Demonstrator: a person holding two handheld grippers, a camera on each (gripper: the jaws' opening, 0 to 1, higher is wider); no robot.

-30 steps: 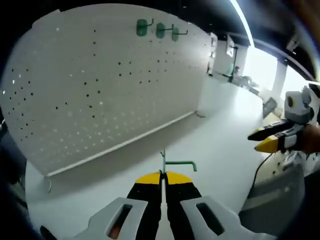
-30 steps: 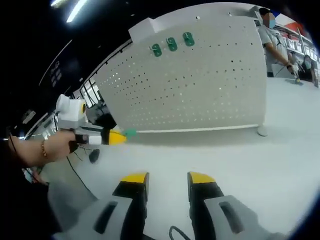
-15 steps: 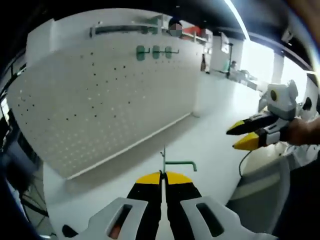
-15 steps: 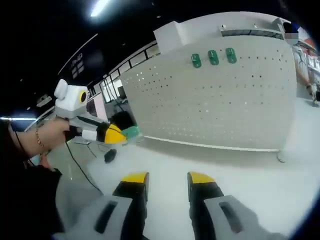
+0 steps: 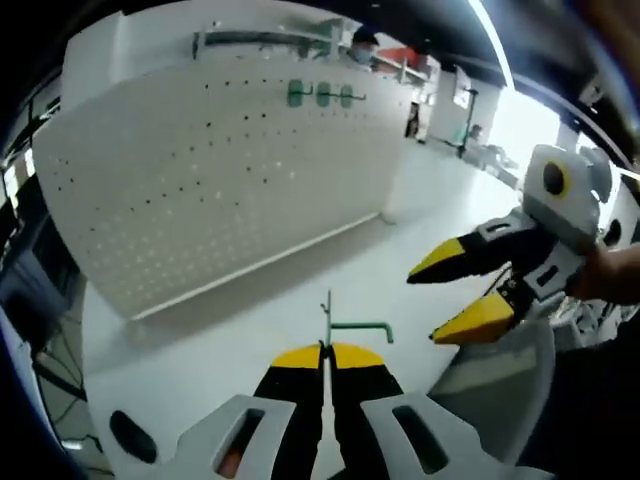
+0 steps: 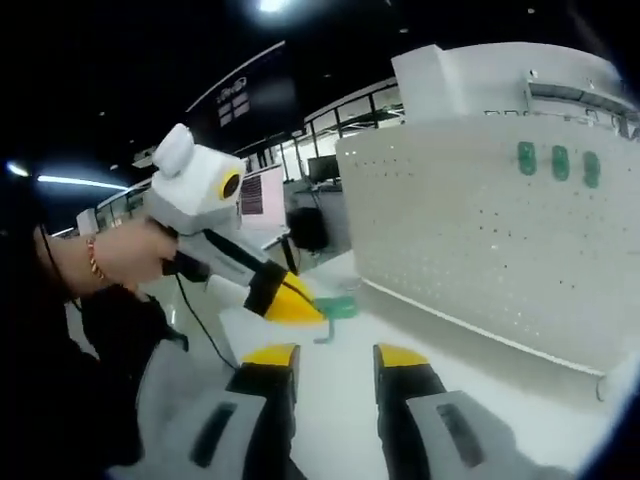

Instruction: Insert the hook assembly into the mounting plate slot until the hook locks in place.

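Observation:
My left gripper (image 5: 327, 350) is shut on the thin stem of a green hook assembly (image 5: 352, 325), whose arm bends off to the right above the jaws. Beyond it stands the white perforated mounting plate (image 5: 220, 180), with three green hooks (image 5: 320, 95) hung near its top edge. My right gripper (image 5: 432, 305) reaches in from the right, open, close to the held hook. In the right gripper view my right gripper (image 6: 335, 355) is open and holds nothing. Just above it is the left gripper (image 6: 300, 308) with the green hook (image 6: 340, 307). The plate (image 6: 480, 230) stands to the right.
Both grippers work over a white tabletop (image 5: 300, 290). A dark oval object (image 5: 130, 436) lies at the near left. A grey block (image 5: 500, 385) sits under the right gripper. A hand (image 6: 125, 255) with a bracelet holds the left gripper. A person (image 5: 362, 42) stands behind the plate.
Both views have swung with the hands. The two grippers have closed in on each other, and the right one's open tips now flank the hook. The left stays shut on it.

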